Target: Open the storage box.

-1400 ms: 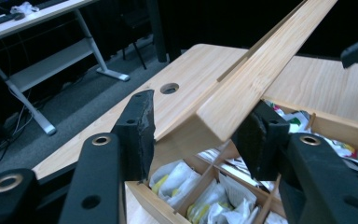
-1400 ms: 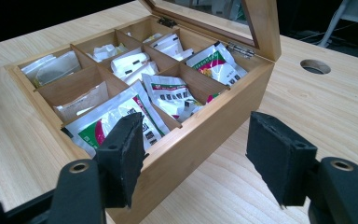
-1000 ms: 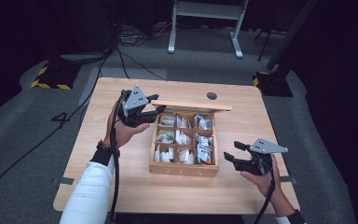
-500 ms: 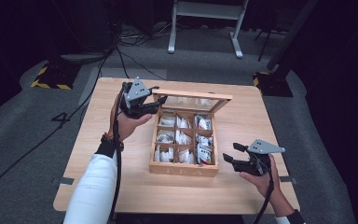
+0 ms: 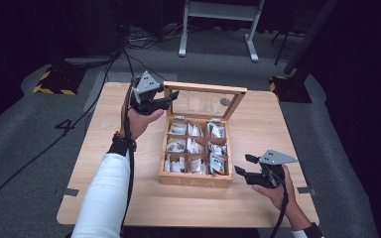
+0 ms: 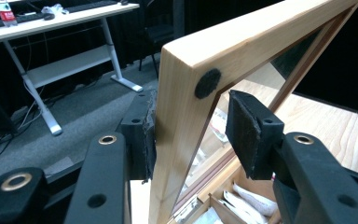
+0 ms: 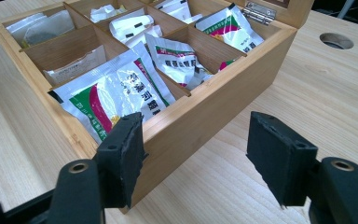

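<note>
— High view: on the surface (image 5: 129,198) the wooden box (image 5: 194,179) sits centre, its lid (image 5: 203,89) raised at twelve o'clock, corner clamped by the left hand-held gripper (image 5: 171,96).
— Step?
— Opening, I'd judge; next, swing it fully back. Right hand-held gripper (image 5: 242,164) (jaws apart, empty) waits at four o'clock.

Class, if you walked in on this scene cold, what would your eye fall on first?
The wooden tea box at the table's middle, its nine compartments full of sachets. Then its glass lid, standing nearly upright, a corner of the frame clamped in the left gripper. The right gripper waits open beside the box's front right corner.
</note>
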`<state>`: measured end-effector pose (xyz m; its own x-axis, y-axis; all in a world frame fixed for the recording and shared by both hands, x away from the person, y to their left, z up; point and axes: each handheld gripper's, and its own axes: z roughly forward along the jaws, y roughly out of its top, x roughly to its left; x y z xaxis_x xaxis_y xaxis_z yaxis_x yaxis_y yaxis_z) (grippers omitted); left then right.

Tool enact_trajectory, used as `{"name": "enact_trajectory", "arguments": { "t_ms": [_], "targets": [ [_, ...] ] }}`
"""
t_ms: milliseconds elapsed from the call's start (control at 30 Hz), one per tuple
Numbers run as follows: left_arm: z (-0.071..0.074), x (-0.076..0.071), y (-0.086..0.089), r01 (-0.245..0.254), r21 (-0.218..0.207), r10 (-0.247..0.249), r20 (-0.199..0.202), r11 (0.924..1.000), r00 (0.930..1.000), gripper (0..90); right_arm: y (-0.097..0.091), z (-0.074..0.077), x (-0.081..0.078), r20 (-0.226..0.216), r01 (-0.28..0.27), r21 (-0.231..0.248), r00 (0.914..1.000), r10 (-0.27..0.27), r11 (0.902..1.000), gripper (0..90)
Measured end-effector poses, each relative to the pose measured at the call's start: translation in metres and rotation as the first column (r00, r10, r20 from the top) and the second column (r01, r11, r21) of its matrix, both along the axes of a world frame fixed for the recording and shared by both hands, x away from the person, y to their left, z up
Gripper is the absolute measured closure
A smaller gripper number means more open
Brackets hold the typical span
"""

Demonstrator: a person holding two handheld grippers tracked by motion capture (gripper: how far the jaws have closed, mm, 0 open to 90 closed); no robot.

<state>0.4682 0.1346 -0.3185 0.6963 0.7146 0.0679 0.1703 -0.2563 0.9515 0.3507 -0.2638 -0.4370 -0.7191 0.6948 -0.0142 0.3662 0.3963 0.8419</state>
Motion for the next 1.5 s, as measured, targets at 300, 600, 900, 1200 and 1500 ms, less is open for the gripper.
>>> {"name": "enact_trajectory", "arguments": {
  "t_ms": [300,600,900,1200,1500],
  "targets": [
    [-0.003,0.012,-0.005,-0.043,0.002,0.043,-0.004,0.9991,0.9991,53.2,0.003,-0.001,0.000,0.001,-0.006,-0.010,1.0000,0.006,0.9999,37.3],
    [-0.015,0.024,-0.007,-0.064,-0.014,0.064,-0.026,0.9978,0.9976,52.9,0.002,-0.002,0.000,-0.002,-0.005,-0.014,1.0000,0.005,0.9999,36.9],
    [-0.025,0.037,-0.010,-0.092,-0.004,0.092,-0.037,0.9957,0.9951,51.9,0.002,-0.003,0.000,-0.001,-0.006,-0.021,1.0000,0.006,0.9998,36.8],
    [-0.032,0.046,-0.016,-0.120,0.039,0.122,-0.061,0.9921,0.9907,49.7,0.001,-0.003,0.001,-0.001,-0.005,-0.022,1.0000,0.005,0.9998,36.6],
    [-0.045,0.055,-0.022,-0.136,0.091,0.145,-0.105,0.9865,0.9838,46.7,0.001,-0.004,0.001,-0.002,-0.004,-0.020,1.0000,0.004,0.9998,36.5]
  ]
}}
